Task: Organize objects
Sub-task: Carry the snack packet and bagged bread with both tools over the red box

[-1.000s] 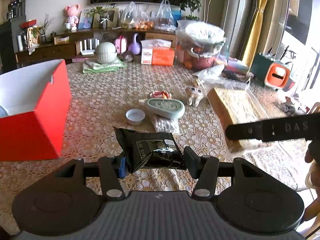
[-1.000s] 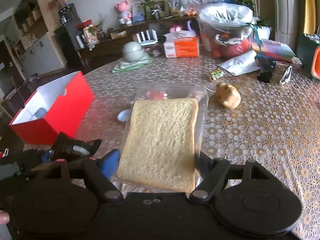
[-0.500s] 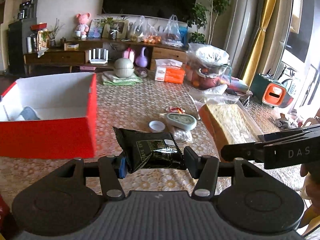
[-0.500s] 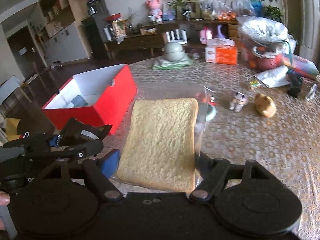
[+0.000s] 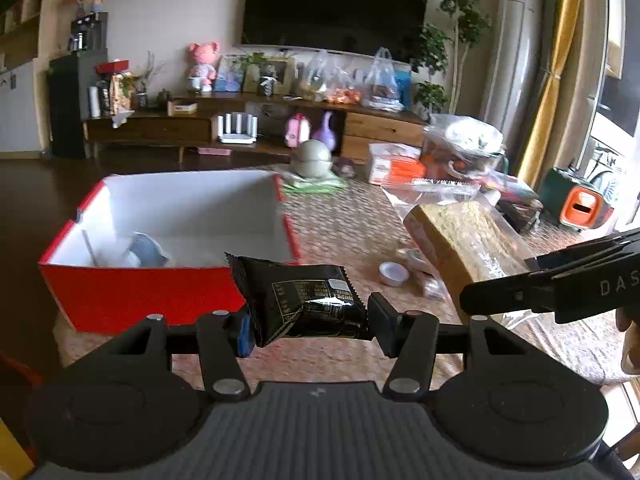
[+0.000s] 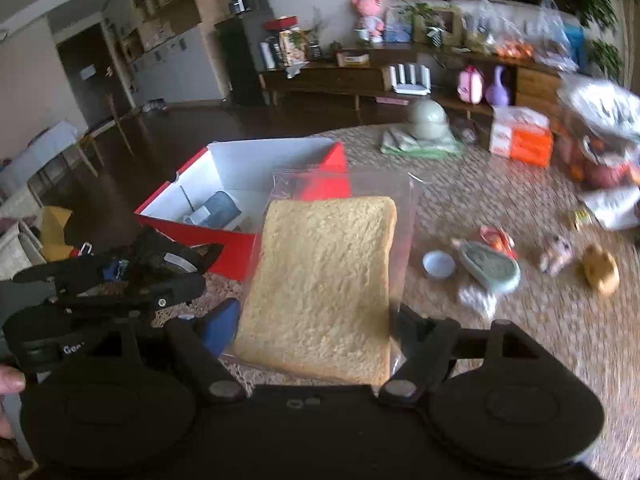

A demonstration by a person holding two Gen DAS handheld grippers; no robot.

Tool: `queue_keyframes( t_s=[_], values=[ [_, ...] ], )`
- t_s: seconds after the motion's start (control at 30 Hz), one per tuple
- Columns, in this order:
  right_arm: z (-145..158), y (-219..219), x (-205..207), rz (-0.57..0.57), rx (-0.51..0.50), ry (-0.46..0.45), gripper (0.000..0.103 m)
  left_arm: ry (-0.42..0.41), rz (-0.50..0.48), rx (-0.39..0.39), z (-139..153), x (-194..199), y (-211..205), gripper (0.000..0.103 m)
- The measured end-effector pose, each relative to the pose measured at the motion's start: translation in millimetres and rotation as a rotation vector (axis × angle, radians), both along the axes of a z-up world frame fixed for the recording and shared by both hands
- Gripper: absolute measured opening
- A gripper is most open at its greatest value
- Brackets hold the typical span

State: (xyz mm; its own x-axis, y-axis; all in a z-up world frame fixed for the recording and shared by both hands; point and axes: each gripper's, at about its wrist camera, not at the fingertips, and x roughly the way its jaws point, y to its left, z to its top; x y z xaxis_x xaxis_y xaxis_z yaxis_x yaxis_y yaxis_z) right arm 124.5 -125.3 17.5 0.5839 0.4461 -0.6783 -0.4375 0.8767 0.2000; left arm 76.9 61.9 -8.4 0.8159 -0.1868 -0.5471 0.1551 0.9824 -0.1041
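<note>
The left gripper (image 5: 306, 322) was clamped on a black snack packet (image 5: 298, 300), held in the air just short of the near wall of the red box (image 5: 140, 300), which sat at the table's left edge. The right gripper (image 6: 316, 330) gripped a bagged slice of bread (image 6: 324, 284) by its two sides, the clear bag rising past the crust. Each camera caught the other tool — the left view showed the bread edge-on at its right, while the right view showed the left gripper low at its left, the packet mostly hidden. Only the right view showed the table (image 6: 540, 332) beyond the bread: a small white dish (image 6: 439, 264), a grey-green case (image 6: 490, 266) and a brown lump (image 6: 601, 274). Inside the box lay a grey-blue item (image 5: 146, 250). At the far edge stood an orange tissue box (image 6: 522, 142); the left view alone showed the dark television (image 5: 334, 8).
</note>
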Motion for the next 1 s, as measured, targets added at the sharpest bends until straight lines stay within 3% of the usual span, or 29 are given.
queue_keyframes(
  t_s=[0.33, 0.43, 0.57, 0.67, 0.73, 0.8, 1.0],
  values=[
    [6, 58, 37, 0.07, -0.036, -0.028, 0.078, -0.05, 0.045, 0.056, 17, 15, 52, 0.055],
    [6, 70, 48, 0.084, -0.035, -0.021, 0.078, -0.053, 0.047, 0.108, 12, 27, 62, 0.054],
    [11, 76, 57, 0.086, -0.05, -0.051, 0.078, -0.031, 0.05, 0.078, 1, 32, 78, 0.054],
    [10, 74, 58, 0.085, -0.055, -0.046, 0.078, 0.004, -0.025, 0.049, -12, 30, 75, 0.054],
    [9, 72, 57, 0.084, -0.06, -0.048, 0.078, 0.014, -0.081, 0.054, -22, 26, 64, 0.06],
    [7, 70, 56, 0.08, -0.058, -0.041, 0.078, 0.031, -0.119, 0.056, -33, 21, 52, 0.072],
    [-1, 61, 52, 0.066, -0.054, -0.016, 0.078, 0.119, -0.252, 0.061, -65, 14, 16, 0.081]
  ],
)
